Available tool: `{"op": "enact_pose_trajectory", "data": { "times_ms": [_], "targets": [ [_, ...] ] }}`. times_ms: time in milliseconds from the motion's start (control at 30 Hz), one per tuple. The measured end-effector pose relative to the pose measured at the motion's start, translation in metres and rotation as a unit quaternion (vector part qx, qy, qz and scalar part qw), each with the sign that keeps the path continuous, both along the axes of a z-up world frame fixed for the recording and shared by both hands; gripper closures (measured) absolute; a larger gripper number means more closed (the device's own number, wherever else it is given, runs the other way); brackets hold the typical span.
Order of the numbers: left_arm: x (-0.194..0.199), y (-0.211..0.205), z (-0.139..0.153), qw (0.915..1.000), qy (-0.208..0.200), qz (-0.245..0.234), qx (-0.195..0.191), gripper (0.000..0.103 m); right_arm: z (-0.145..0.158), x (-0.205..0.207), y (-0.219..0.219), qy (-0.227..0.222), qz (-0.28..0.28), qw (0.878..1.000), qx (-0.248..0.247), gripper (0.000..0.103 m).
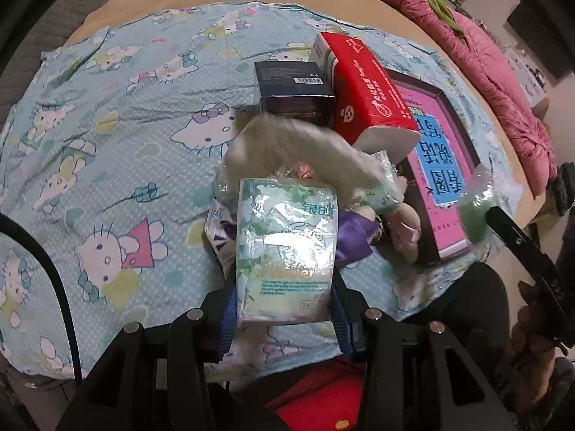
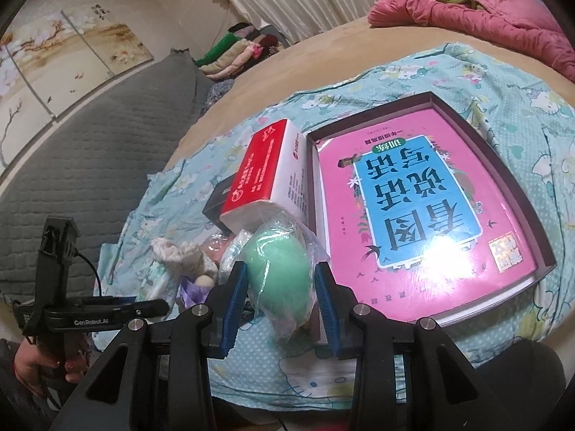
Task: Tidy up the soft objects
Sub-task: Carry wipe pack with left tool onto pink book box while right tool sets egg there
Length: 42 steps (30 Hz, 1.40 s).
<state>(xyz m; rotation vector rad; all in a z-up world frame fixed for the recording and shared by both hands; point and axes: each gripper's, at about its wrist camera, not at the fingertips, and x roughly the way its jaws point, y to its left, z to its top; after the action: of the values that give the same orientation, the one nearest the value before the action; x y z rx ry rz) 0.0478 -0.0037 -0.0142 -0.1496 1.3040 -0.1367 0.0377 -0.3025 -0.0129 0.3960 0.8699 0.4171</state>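
My left gripper point(image 1: 285, 300) is shut on a pale green tissue pack point(image 1: 285, 251), held above a heap of soft things on the blue cartoon-cat cloth point(image 1: 107, 125). A cream plush toy point(image 1: 298, 147) lies just beyond the pack, with a purple scrap point(image 1: 354, 233) beside it. My right gripper point(image 2: 282, 287) is shut on a green sponge in a clear bag point(image 2: 278, 269). That bagged sponge point(image 1: 476, 204) also shows at the right of the left wrist view. The plush toy point(image 2: 179, 255) sits left of it.
A red tissue box point(image 1: 366, 86) leans on a dark box point(image 1: 293, 89). A dark tray with a pink book point(image 2: 424, 208) lies at the right. A pink quilt point(image 2: 485, 14) is heaped at the bed's far side. A grey cushion point(image 2: 90, 161) lies left.
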Motion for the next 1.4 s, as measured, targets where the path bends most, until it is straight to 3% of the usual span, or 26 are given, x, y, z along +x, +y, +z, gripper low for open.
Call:
{"op": "enact_pose_trajectory", "data": {
  "times_ms": [333,700,833,1067,1400],
  "targets": [
    [0.001,-0.025,0.035,0.9985,-0.049,-0.02,-0.013,0.057,0.014,-0.002,-0.012,-0.029,-0.021,0.999,-0.004,0.064],
    [0.033,-0.125,0.049,0.9909,-0.09,-0.097,-0.027,0.058,0.026,0.005,-0.054,-0.057,-0.086,0.994,-0.035,0.064],
    [0.044,-0.165,0.035,0.9874,-0.088,-0.126,-0.036,0.058,0.02,0.011,-0.075,-0.05,-0.115,0.99,-0.061,0.064],
    [0.056,-0.211,0.0,0.9842,-0.073,-0.159,-0.024,0.058,-0.007,0.027,-0.098,0.002,-0.155,0.983,-0.099,0.064],
    [0.058,-0.231,-0.039,0.9837,-0.046,-0.173,-0.01,0.057,-0.028,0.034,-0.106,0.033,-0.172,0.974,-0.147,0.063]
  ]
}}
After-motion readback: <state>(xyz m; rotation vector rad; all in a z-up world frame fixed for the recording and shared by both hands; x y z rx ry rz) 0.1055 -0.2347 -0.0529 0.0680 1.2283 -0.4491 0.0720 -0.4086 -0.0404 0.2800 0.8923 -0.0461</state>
